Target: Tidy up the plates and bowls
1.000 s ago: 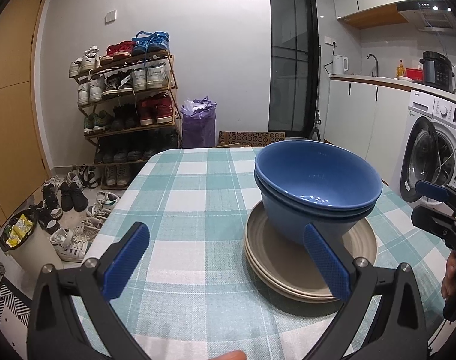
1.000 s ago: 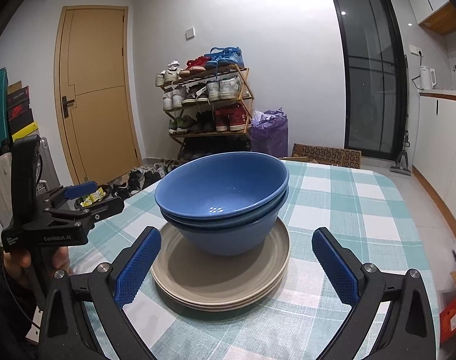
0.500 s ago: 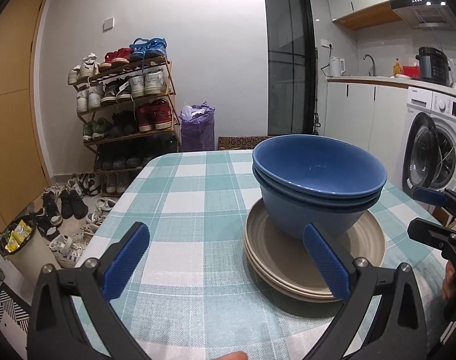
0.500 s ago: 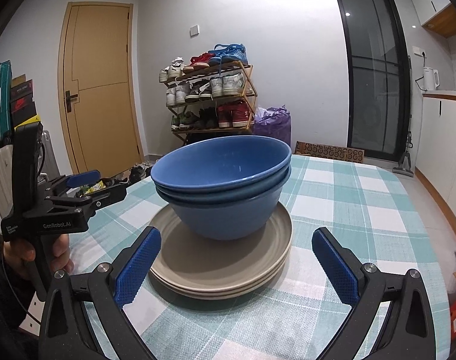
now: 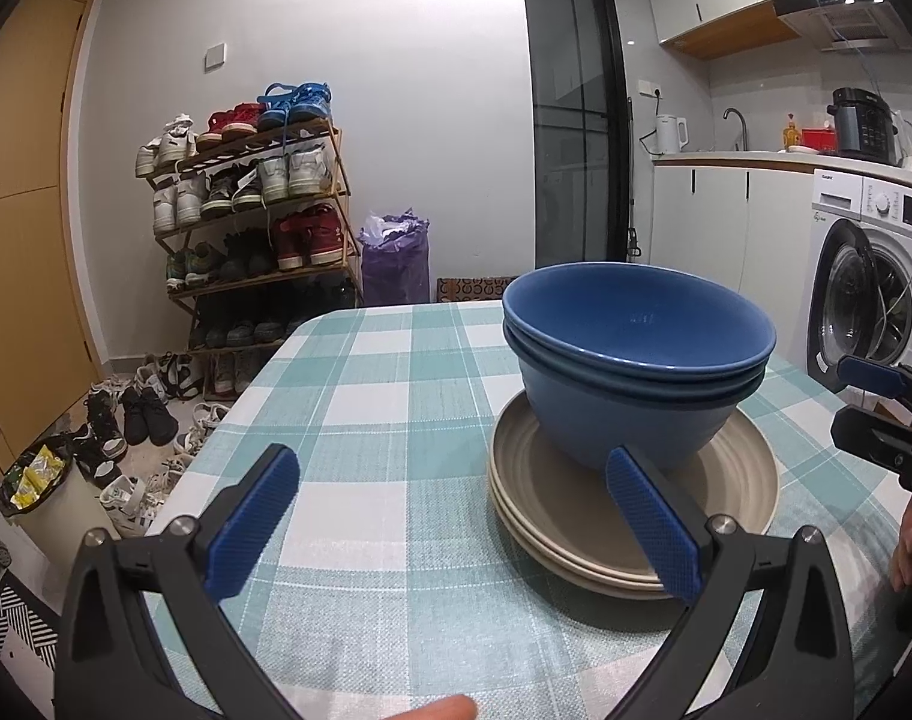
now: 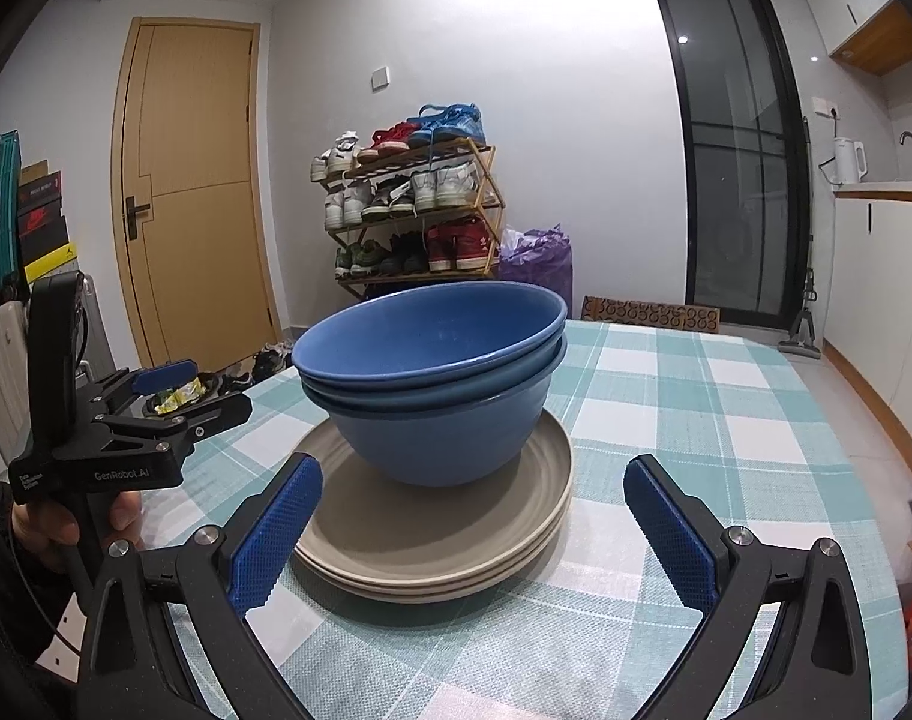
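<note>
Grippers both empty: left gripper (image 5: 456, 516) spread wide, clear of the pile; right gripper (image 6: 474, 525) spread wide, straddling it. Two nested bowls (image 6: 432, 384) sit on stacked plates (image 6: 444, 546), mid table (image 6: 666, 420). Top bowl holds nothing. I'd leave the pile untouched; any nudge low, on the plates.

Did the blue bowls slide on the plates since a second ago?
No. The blue bowls sit on the same spot of the plates; only the camera has dropped lower.
</note>
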### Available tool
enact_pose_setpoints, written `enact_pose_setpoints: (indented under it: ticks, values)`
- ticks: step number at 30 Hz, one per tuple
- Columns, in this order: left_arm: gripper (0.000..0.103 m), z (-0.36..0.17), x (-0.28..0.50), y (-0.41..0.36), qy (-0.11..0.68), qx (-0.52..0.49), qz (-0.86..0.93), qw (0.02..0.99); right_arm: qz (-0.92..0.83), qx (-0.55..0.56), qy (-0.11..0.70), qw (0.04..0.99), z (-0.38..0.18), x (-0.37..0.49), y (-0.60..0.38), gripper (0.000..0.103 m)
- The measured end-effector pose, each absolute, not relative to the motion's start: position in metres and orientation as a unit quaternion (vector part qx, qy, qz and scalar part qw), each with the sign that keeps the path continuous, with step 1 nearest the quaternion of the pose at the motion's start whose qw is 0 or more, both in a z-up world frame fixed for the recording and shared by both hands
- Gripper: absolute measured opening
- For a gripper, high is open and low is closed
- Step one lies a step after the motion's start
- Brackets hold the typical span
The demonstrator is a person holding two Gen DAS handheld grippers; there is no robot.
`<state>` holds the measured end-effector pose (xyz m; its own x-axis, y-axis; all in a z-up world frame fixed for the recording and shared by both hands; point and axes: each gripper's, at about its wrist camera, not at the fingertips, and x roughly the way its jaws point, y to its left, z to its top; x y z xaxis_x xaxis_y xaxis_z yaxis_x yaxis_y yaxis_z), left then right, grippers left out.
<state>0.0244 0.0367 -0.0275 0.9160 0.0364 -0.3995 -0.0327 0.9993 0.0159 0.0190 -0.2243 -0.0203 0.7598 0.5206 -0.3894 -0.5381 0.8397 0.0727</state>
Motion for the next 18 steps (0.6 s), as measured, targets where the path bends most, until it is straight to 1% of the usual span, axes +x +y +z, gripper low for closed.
enact_pose_setpoints:
  ticks: [4, 18]
  values:
    - [0.103, -0.0275, 0.0237, 0.0360, 0.202, 0.005, 0.017, 0.979, 0.283, -0.025, 0.189, 0.940, -0.0194, 0.0150, -0.2246, 0.102]
    - [0.103, -0.0278, 0.0237, 0.0410, 0.200, -0.007, 0.015, 0.980, 0.284, -0.022, 0.191, 0.939, -0.0204, 0.0170, -0.2258, 0.102]
